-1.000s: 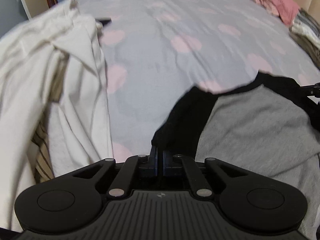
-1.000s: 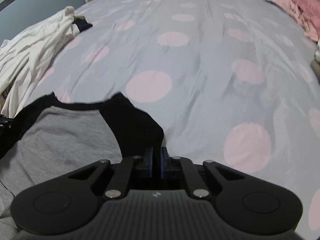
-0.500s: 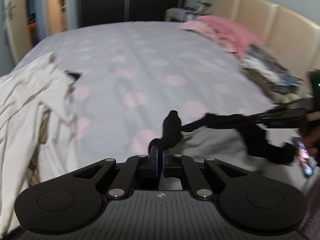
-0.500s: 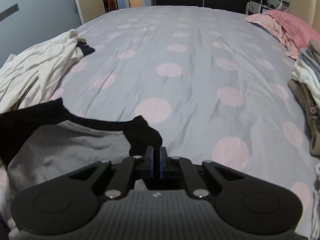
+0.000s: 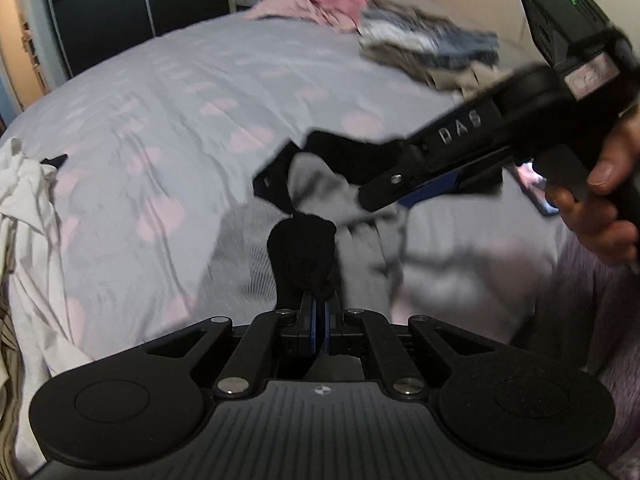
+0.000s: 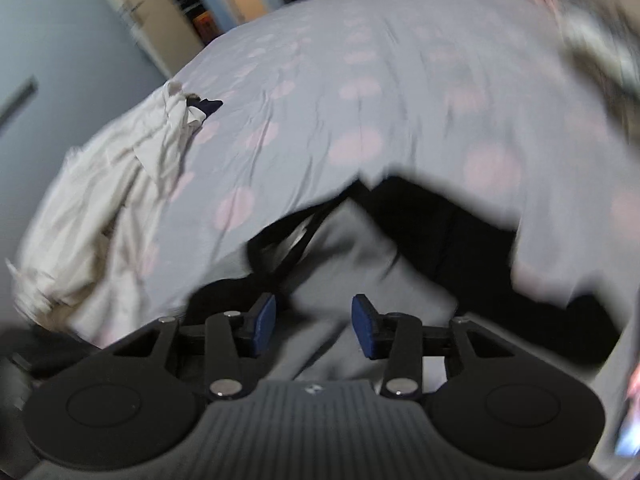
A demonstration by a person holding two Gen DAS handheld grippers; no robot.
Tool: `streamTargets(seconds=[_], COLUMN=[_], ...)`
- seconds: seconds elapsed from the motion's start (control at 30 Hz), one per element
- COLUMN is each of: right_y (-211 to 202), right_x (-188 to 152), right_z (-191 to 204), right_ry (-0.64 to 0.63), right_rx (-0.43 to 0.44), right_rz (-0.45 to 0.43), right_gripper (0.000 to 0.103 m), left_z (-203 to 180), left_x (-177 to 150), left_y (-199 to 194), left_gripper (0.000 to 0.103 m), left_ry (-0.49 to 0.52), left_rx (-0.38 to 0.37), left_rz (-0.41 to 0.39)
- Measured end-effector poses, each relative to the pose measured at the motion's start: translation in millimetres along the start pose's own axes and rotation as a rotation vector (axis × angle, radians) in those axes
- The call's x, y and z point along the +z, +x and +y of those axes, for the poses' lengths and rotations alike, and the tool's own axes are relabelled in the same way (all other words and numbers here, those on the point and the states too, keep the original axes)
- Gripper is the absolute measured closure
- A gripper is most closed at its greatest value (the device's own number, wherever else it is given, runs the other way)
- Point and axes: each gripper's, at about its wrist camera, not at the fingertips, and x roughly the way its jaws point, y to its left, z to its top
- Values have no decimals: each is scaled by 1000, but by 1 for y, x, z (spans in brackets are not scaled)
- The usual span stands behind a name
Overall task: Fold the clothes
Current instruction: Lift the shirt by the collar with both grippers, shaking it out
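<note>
Right gripper (image 6: 313, 326) had let go since half a second earlier: its blue pads stood wide apart over grey cloth, where before they were pinched on the black sleeve. Both views had also swung upward, and the frames were motion-blurred.

Left gripper (image 5: 319, 312) was pinched narrow on a bunched black sleeve end of the shirt (image 5: 320, 184). Shirt: grey body, black sleeves and neck band. It hung lifted at the near edge of the bed (image 5: 168, 120), partly in the air between the two grippers, the rest draped down toward the near side.

Handling, judged: light, soft knit, no stiffness; it sags and bunches wherever unsupported and will not hold a crease by itself. Not slippery against the pads, not fragile. Best holds seem to be the shoulder seams or sleeve ends, one per gripper, to spread it flat.

Surface: bed with grey cover and pink dots, soft, lightly wrinkled, wide free area in the middle. White clothes (image 6: 120, 184) heaped at left. Folded stack (image 5: 428, 48) and pink cloth (image 5: 320, 0) at far right by a padded headboard. Dim bedroom, dark wardrobe at far end, door far left.
</note>
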Motion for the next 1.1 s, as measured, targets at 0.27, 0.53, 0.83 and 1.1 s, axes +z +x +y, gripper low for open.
streamTargets(seconds=[0.27, 0.53, 0.83, 1.1], right_y=[23, 34, -4, -46], right_x=[-34, -30, 0, 38], right_z=[7, 14, 8, -36], right_ry=[164, 184, -4, -211], right_rx=[147, 210, 20, -228], right_rz=[72, 96, 75, 90], right_gripper=[57, 88, 98, 98], left_z=[-13, -18, -10, 20], left_x=[-10, -8, 19, 71], left_y=[10, -2, -27, -13], left_gripper=[101, 101, 83, 78], left_ry=[57, 66, 155, 353], left_rx=[9, -32, -112, -77], left_rz=[26, -64, -102, -145])
